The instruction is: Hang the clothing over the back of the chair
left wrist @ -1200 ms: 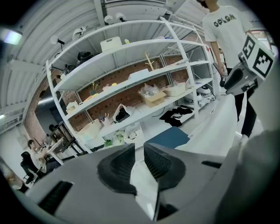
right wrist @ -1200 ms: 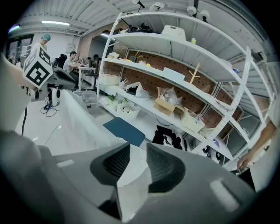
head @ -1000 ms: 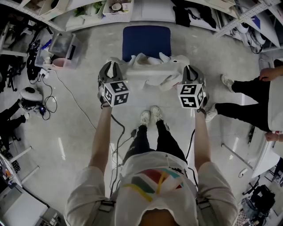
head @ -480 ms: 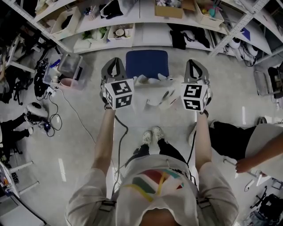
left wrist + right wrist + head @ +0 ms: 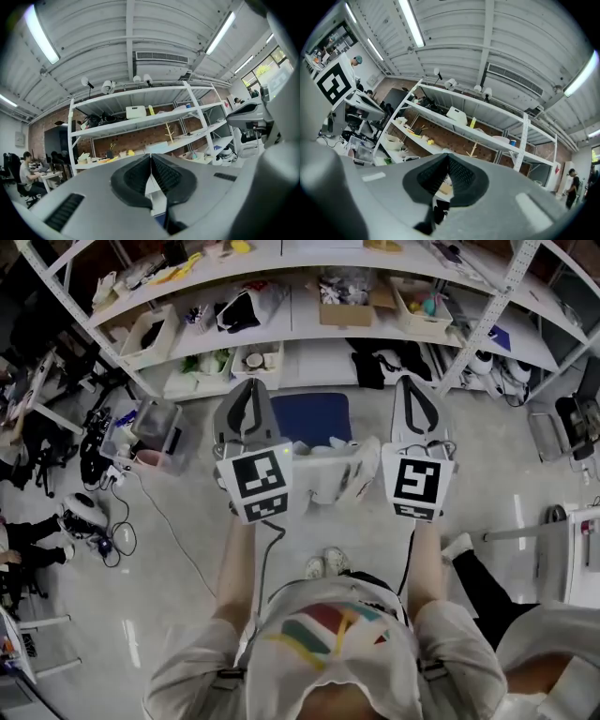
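In the head view both grippers are held up level, side by side. A white piece of clothing (image 5: pixel 330 468) hangs stretched between them, above the blue chair (image 5: pixel 312 415), whose seat shows partly behind it. My left gripper (image 5: pixel 247 383) is shut on the cloth's left edge. In the left gripper view (image 5: pixel 151 156) the pads meet, with a white sliver of cloth (image 5: pixel 153 185) below the tips. My right gripper (image 5: pixel 412 381) is shut on the cloth's right edge. Its tips also meet in the right gripper view (image 5: pixel 448 156), where the cloth itself is hard to make out.
White shelving (image 5: pixel 309 324) with boxes, bins and dark clothes runs across the back, just beyond the chair. A plastic bin (image 5: pixel 155 423) and cables (image 5: pixel 103 531) lie on the floor at left. A person's leg (image 5: pixel 492 601) is stretched out at lower right.
Both grippers have risen together and levelled out. The white clothing has come up off the chair seat with them. The view has tilted up to take in the shelves.
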The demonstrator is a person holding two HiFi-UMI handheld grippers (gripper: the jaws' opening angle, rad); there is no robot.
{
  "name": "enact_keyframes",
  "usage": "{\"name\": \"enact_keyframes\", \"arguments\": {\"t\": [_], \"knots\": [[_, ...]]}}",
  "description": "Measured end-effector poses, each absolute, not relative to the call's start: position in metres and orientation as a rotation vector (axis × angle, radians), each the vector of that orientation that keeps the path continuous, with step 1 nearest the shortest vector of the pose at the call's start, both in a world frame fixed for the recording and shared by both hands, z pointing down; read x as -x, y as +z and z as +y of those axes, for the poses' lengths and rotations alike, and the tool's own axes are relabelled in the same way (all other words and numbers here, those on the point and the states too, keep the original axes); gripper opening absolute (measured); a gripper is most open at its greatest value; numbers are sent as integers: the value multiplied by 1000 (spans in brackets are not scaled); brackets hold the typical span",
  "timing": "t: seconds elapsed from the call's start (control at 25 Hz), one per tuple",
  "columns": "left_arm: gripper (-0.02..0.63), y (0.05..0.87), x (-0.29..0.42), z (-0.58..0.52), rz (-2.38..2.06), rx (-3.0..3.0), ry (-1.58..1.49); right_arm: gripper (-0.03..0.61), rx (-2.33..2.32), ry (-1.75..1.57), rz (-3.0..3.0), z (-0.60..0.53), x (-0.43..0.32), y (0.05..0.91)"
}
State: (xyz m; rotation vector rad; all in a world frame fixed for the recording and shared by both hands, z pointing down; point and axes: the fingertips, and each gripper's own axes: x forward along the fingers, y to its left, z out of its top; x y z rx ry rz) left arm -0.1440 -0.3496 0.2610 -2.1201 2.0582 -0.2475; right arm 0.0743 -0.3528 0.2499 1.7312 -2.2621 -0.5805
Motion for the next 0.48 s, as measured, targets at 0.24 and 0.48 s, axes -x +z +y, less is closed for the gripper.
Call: {"name": "enact_keyframes", "arguments": {"t": [0.24,0.48], "knots": [[18,256,138,-301,2106,2125,-177,6,-1734,-568,-2297,-304,-69,252],[18,275,134,-271,2143,2165,-160,6,-1685,-518,-2335,-273,-64,271]]}}
